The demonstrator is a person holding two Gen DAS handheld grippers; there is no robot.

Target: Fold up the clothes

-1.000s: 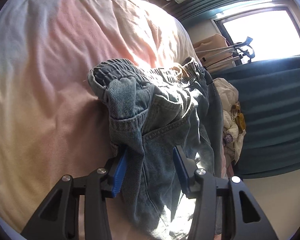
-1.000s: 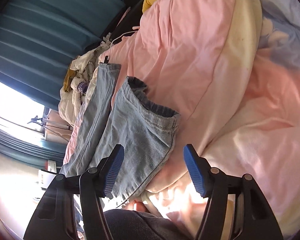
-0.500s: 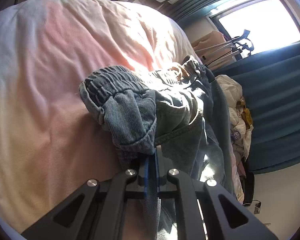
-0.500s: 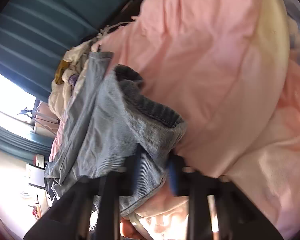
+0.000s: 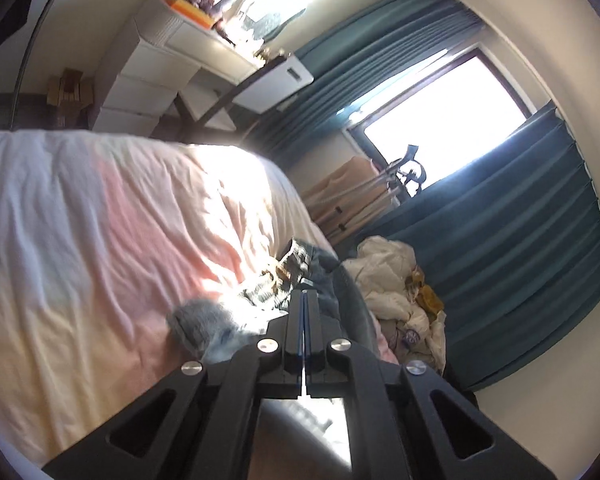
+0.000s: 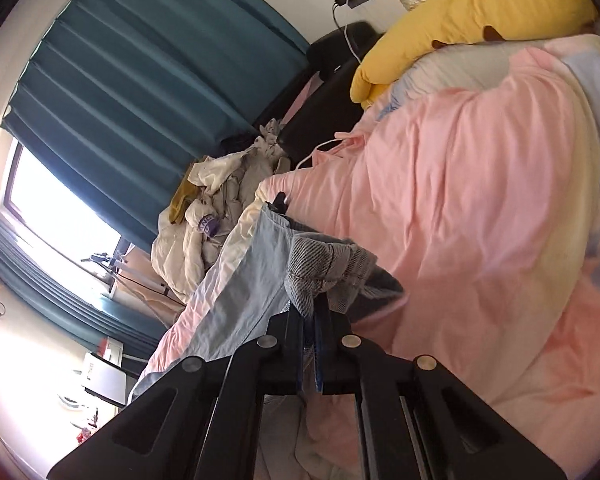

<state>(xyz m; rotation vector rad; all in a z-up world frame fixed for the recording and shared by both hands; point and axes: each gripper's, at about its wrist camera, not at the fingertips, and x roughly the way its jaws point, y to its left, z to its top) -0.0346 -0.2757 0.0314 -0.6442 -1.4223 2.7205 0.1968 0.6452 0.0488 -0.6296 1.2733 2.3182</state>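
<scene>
A pair of light blue jeans (image 6: 240,292) lies on a pink and cream bedspread (image 6: 460,200). My right gripper (image 6: 311,312) is shut on the bunched hem of one leg (image 6: 328,268) and holds it lifted off the bed. My left gripper (image 5: 303,300) is shut on the waistband end of the jeans (image 5: 204,320), which bunches to its left; the drawstring waist (image 5: 292,264) shows just beyond the fingertips. The pinched cloth itself is hidden between the jaws.
A heap of pale clothes (image 5: 400,280) lies beside the bed, also seen in the right wrist view (image 6: 220,208). Teal curtains (image 5: 500,248) flank a bright window (image 5: 440,116). A yellow pillow (image 6: 460,16) is at the bed's head. White drawers (image 5: 160,68) stand behind.
Both grippers closed on the jeans, the left at the waistband and the right at a leg hem, then lifted and pulled back, so the denim bunches at the fingertips.
</scene>
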